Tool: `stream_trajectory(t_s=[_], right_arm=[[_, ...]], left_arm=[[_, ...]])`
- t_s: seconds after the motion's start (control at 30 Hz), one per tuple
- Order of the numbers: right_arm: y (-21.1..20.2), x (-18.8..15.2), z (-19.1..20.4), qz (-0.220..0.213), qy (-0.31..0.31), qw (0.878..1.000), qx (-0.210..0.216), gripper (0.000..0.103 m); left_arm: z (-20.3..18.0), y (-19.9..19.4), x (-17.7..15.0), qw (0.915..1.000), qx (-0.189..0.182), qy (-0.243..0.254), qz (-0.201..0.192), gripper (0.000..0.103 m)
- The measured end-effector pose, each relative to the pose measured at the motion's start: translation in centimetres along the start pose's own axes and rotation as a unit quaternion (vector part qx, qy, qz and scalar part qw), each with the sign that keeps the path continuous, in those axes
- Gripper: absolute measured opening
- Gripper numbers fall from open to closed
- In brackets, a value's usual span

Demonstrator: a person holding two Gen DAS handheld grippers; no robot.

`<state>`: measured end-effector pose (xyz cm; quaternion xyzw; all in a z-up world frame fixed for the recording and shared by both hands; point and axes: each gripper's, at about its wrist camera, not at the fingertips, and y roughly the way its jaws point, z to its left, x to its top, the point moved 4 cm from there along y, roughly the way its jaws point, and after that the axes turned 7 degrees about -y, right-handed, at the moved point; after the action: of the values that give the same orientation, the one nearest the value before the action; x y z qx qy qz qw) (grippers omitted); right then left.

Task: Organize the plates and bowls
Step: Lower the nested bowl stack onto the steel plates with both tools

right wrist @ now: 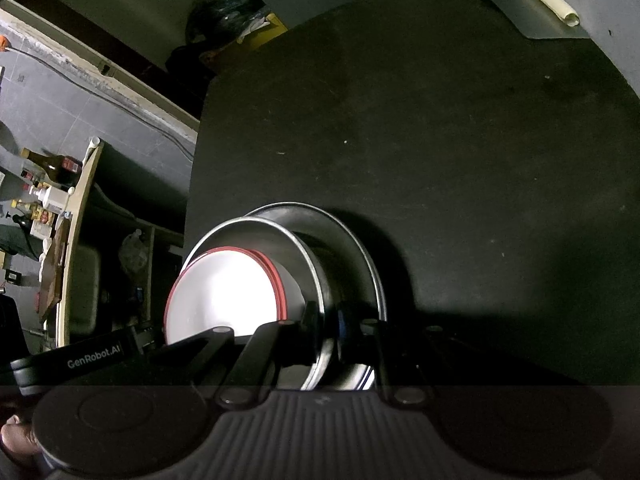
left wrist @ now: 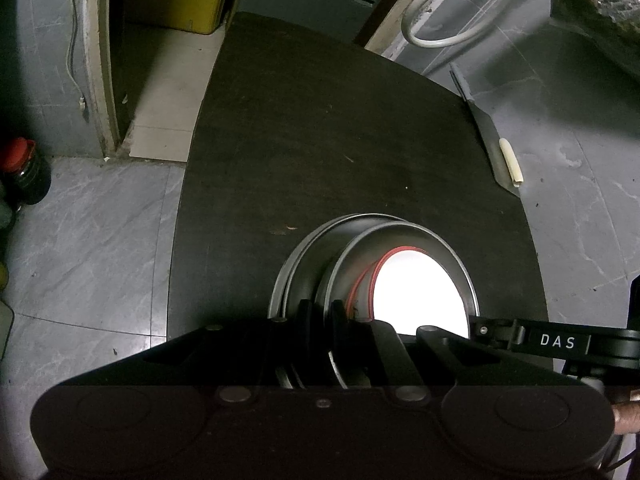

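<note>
Dark, matte tabletop [left wrist: 340,128] over a grey marbled floor [left wrist: 92,224] carries the nested dishes near its front edge. Steel bowl [left wrist: 404,244], innermost of the metal pieces, sits inside a wider steel plate [left wrist: 296,256] whose rim shows just outside it; a white bowl with a red rim [left wrist: 420,292] rests within the steel bowl and appears overexposed in both views. Left claw [left wrist: 322,312] is closed on the wall of the steel bowl, one finger outside and one inside the rim. Right claw [right wrist: 326,316] is likewise clamped on the steel bowl's wall at the opposite side, its fingers straddling the rim [right wrist: 320,300]. Whether the stack is tilted or lifted off the tabletop cannot be told. Fingertips of the person [left wrist: 626,416] show at the lower right edge of the left wrist view, beside the claw's body. Farther out, a flat grey sheet with a pale tube [left wrist: 511,162] on it lies at the tabletop's right edge. A yellow box [left wrist: 180,0] stands in a doorway beyond, a white hose [left wrist: 436,20] loops on the floor, and a red-capped jar [left wrist: 24,172] stands at far left.
</note>
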<state>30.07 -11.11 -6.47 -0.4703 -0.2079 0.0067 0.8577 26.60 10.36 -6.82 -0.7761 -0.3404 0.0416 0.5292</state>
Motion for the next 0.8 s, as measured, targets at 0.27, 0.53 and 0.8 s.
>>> stream_trajectory(t_s=[0.27,0.53,0.8], right_arm=[[-0.06,-0.16,0.3,-0.006,-0.01,1.0,-0.008,0.013],[-0.2,-0.24,0.62,-0.011,-0.013,1.0,-0.011,0.013],[-0.2,-0.34,0.38,-0.015,-0.01,1.0,-0.011,0.013]], left_arm=[[0.14,0.07,-0.02,1.0,0.004,0.004,-0.001,0.008],[-0.1,0.24,-0.13,0.9998,0.012,0.015,-0.006,0.008],[-0.36,-0.17,-0.18,0.9994,0.025,0.021,-0.015,0.015]])
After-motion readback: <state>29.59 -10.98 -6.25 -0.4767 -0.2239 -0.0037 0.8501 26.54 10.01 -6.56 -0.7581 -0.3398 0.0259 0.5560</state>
